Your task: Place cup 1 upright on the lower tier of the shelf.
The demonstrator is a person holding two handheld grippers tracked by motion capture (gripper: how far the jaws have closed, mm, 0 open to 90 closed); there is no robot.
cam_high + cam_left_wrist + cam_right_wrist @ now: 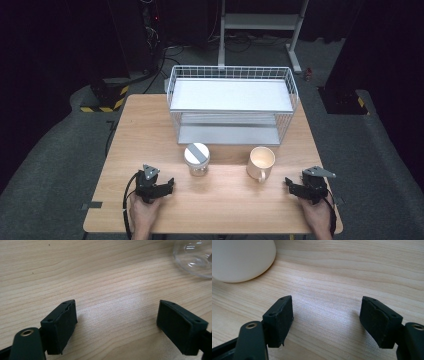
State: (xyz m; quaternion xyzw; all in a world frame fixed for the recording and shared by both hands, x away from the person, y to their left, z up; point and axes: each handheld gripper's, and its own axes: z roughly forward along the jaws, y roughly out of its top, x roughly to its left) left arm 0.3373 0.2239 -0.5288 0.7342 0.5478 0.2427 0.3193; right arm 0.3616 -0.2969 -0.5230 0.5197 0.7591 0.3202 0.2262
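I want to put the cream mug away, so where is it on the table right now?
In the high view the mug stands right of centre on the table, in front of the wire rack, with the glass jar to its left and the right tongs nearest.

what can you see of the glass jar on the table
The glass jar looks like clear glass, short and round, with a white lid crossed by a grey stripe. It stands upright and closed on the wooden table, in front of the wire rack, left of the cream mug. Neither gripper touches it; its rounded base shows in the left gripper view.
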